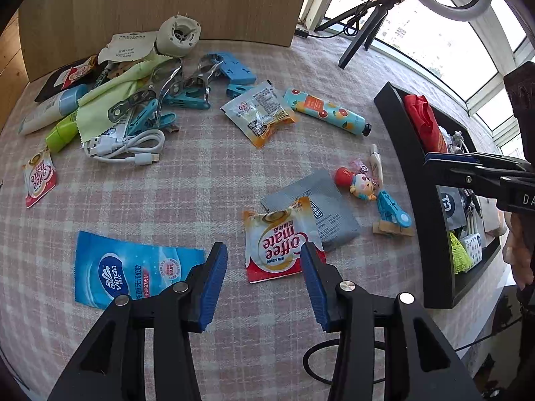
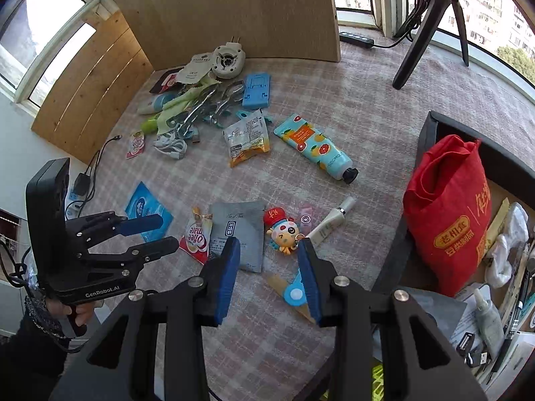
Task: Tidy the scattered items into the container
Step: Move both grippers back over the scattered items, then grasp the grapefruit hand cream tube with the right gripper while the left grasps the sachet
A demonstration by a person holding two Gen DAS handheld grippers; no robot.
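Observation:
My left gripper [image 1: 262,250] hangs open over the checked cloth, its right finger above a Coffee mate sachet [image 1: 277,244] and its left above a blue Vinda wipes packet [image 1: 133,267]. My right gripper [image 2: 269,244] is open too, above a cartoon keychain [image 2: 284,230] and a blue clip [image 2: 294,294], with a grey sachet [image 2: 237,230] under its left finger. Neither holds anything. The black container [image 2: 431,127] stands at the right, holding a red bag [image 2: 448,214] and several small items. The left gripper [image 2: 160,234] also shows in the right wrist view.
A flowered hand cream tube [image 2: 314,147], a snack sachet [image 2: 245,137] and a small white tube [image 2: 329,222] lie mid-table. A pile of clips, cable and green cloth [image 1: 110,100] sits far left before a wooden board [image 1: 167,3]. A tripod [image 2: 431,26] stands at the back right.

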